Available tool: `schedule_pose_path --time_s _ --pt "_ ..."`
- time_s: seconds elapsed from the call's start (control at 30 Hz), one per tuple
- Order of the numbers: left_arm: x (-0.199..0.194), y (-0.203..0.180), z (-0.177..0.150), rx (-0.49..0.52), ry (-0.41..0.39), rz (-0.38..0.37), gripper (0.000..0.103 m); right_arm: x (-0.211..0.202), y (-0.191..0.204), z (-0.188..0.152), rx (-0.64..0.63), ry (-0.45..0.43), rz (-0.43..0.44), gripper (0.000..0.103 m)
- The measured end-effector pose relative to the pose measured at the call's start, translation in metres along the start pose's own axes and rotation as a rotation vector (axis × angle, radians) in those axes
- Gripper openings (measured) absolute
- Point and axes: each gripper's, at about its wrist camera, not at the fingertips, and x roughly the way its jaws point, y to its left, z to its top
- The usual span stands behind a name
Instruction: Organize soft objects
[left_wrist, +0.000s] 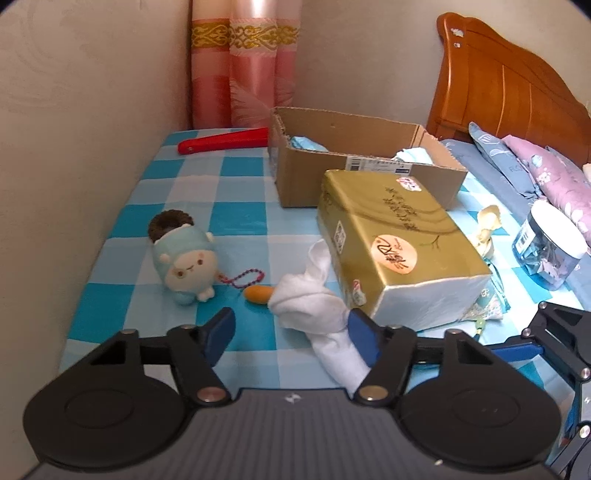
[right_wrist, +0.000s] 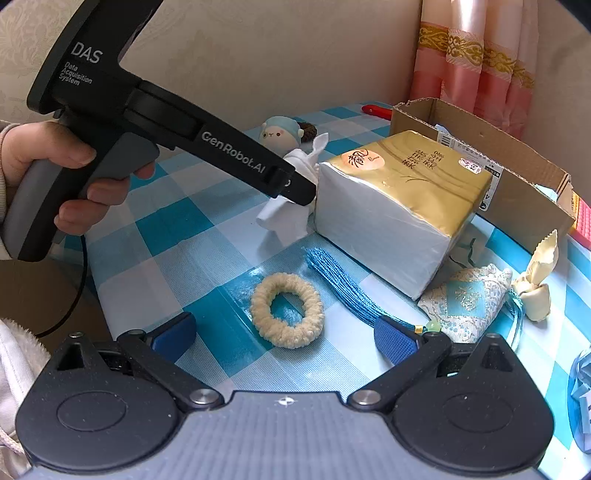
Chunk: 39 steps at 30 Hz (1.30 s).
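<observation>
Left hand-held gripper (left_wrist: 291, 338) astride white sock (left_wrist: 314, 310)

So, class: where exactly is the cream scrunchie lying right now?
In the right wrist view, the cream scrunchie lies on the checked cloth, ahead of the right gripper, left of the blue tassel.

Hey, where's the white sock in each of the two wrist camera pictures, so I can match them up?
Left wrist view: the white sock lies low and centre, against the right finger, left of the gold tissue pack.
Right wrist view: the sock is mid-frame, partly behind the left gripper's tip, again left of the pack.
Shared landmark: the gold tissue pack.
</observation>
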Motion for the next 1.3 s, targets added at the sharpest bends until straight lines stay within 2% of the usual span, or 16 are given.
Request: schedule_pose_path --time_s 0.03,0.1,0.17,0.37,0.63,0.7,0.77,0.8,1.03,1.17,1.3 --pt "0.001 0.0 0.0 0.002 -0.002 -0.007 0.059 0.0 0.0 0.0 0.0 0.0 0.0 0.103" --pt "0.002 0.0 0.001 -0.003 -0.006 -0.029 0.043 0.0 0.0 0.0 0.0 0.0 0.0 0.103" --pt "0.002 0.001 0.001 -0.013 -0.005 -0.061 0.032 0.0 0.0 0.0 0.001 0.0 0.0 0.103" --pt "-0.004 0.0 -0.001 -0.009 -0.012 -0.07 0.016 0.0 0.0 0.001 0.001 -0.001 0.0 0.103" --pt "-0.02 0.01 -0.004 -0.029 -0.002 -0.015 0.019 0.0 0.001 0.0 0.0 -0.003 0.0 0.103" --pt "-0.023 0.012 -0.002 -0.037 -0.01 -0.009 0.037 0.0 0.001 0.0 0.001 -0.003 0.0 0.103" --pt "-0.022 0.013 0.002 -0.046 -0.023 -0.006 0.048 0.0 0.001 0.0 0.0 -0.003 0.0 0.103" --pt "-0.021 0.012 0.005 -0.052 -0.028 -0.004 0.049 0.0 0.001 -0.001 0.001 -0.003 0.0 0.103" --pt "-0.001 0.008 0.013 -0.07 -0.022 -0.048 0.048 0.0 0.001 -0.001 0.0 -0.005 0.0 0.103" --pt "0.006 0.011 0.011 -0.095 -0.006 -0.076 0.031 0.0 0.001 -0.002 0.0 -0.005 0.0 0.103" --pt "-0.001 0.013 0.008 -0.099 -0.018 -0.084 0.029 0.0 0.001 -0.001 0.0 -0.003 0.0 0.103"
